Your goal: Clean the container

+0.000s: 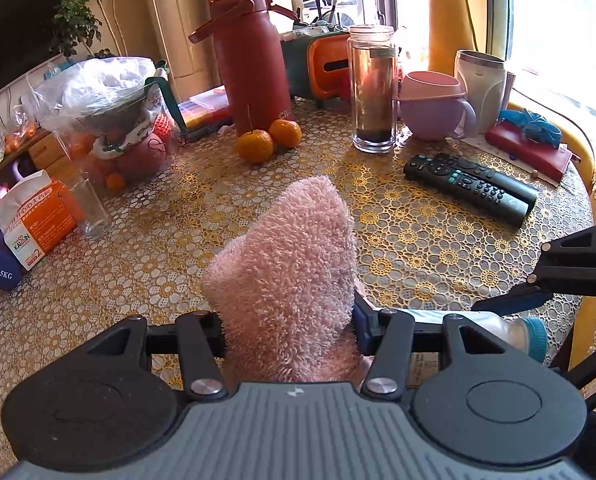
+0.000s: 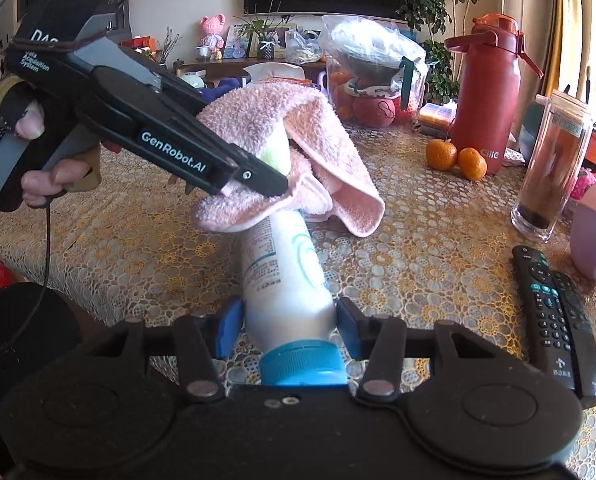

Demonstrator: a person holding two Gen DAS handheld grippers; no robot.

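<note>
While your right gripper (image 2: 289,330) clamps its blue pads against the sides of the white plastic bottle with teal markings and a blue cap (image 2: 283,280), the bottle lies along the gripper's line of sight, cap end toward the camera and far end pointing out over the table. Your left gripper (image 2: 265,184) is pinched on the fluffy pink cloth (image 2: 298,136), which drapes over the bottle's far end and hides it; a pale yellow-green patch shows under the cloth's fold. In the left wrist view that same cloth (image 1: 289,264) rises as a peak between the left gripper's fingers (image 1: 289,332), and the bottle's blue cap end (image 1: 532,334) shows at the lower right, beside the black frame of your right gripper (image 1: 510,300).

Your hand (image 2: 45,176) wraps the left gripper's handle at the left edge of the right wrist view. Bottle and cloth are held above the round table with the gold lace-patterned cover (image 1: 157,240).

Farther back on the table stand a tall red insulated jug with a handle (image 1: 249,60), two orange tangerines (image 1: 267,140) touching at its foot, a clear glass tumbler with dark dregs (image 1: 374,92) and a lilac plastic mug (image 1: 434,108). Two black remote controls (image 1: 472,186) lie side by side to the right.
</note>
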